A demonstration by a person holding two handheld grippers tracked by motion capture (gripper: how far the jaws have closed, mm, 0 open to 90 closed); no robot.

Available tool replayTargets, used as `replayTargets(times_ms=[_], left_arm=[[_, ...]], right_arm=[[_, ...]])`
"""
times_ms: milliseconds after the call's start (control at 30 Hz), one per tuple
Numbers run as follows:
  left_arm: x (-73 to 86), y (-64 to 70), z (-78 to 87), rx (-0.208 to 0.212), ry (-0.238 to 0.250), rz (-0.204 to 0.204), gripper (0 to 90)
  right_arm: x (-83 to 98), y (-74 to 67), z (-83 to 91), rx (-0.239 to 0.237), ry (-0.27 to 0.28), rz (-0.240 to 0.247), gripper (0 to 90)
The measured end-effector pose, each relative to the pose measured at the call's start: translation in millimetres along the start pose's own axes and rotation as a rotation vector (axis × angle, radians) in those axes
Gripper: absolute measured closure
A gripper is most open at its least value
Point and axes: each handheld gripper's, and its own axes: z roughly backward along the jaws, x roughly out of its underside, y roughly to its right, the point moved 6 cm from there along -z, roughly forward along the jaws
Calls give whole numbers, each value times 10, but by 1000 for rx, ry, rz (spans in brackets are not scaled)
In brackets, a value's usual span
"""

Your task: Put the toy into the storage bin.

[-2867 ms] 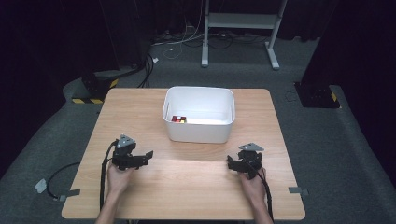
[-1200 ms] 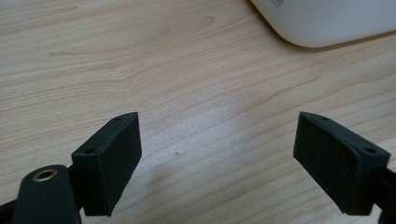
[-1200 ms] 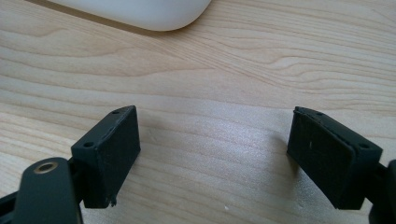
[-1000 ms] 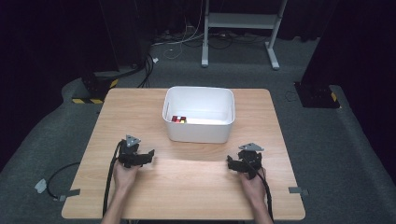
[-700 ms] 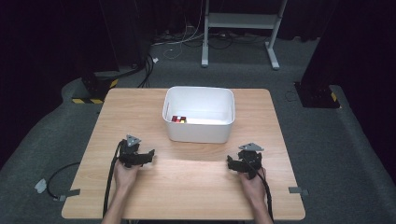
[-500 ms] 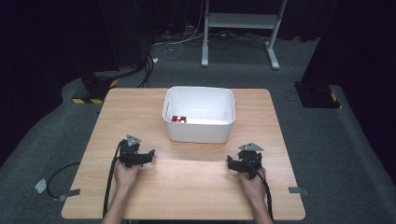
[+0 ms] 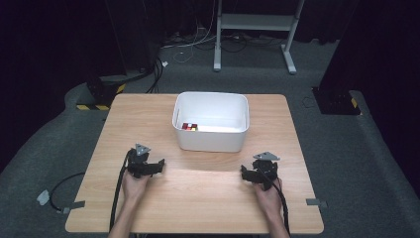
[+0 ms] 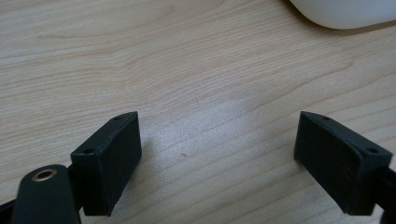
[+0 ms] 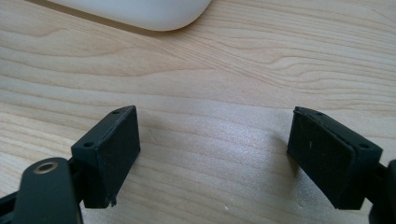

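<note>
— Tell me, what do you see around your wooden table (image 7: 148, 119)?

— You stand on a grey carpet floor (image 7: 381, 163). Behind the table's far edge there is a white metal stand (image 7: 255, 22) with two legs, and loose cables (image 7: 193, 44) lie beside it. Black curtains (image 7: 54, 39) close the room behind the table; the room is dark there. Near the table's far left corner you have a yellow-black striped base (image 7: 96, 105), and a black base (image 7: 337, 101) near its far right corner.
</note>
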Motion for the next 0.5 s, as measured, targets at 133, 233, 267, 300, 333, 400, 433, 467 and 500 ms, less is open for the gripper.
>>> replayTargets(times_ms=[133, 233, 267, 300, 333, 400, 433, 467, 500], left_arm=[[4, 7, 5, 3, -1, -5, 157], [5, 8, 5, 2, -1, -5, 157], [4, 10, 5, 1, 0, -3, 157], [4, 10, 5, 1, 0, -3, 157], [6, 8, 7, 0, -3, -6, 157], [7, 8, 8, -1, -3, -6, 158], [7, 8, 8, -1, -3, -5, 157], [7, 8, 8, -1, -3, -5, 157], [7, 8, 8, -1, -3, -5, 157]], right_arm=[[0, 0, 0, 0, 0, 0, 167], [0, 0, 0, 0, 0, 0, 167], [0, 0, 0, 0, 0, 0, 167], [0, 0, 0, 0, 0, 0, 166], [0, 0, 0, 0, 0, 0, 166], [1, 0, 0, 0, 0, 0, 166], [1, 0, 0, 0, 0, 0, 166], [0, 0, -1, -1, 1, 0, 167], [0, 0, 0, 0, 0, 0, 167]])
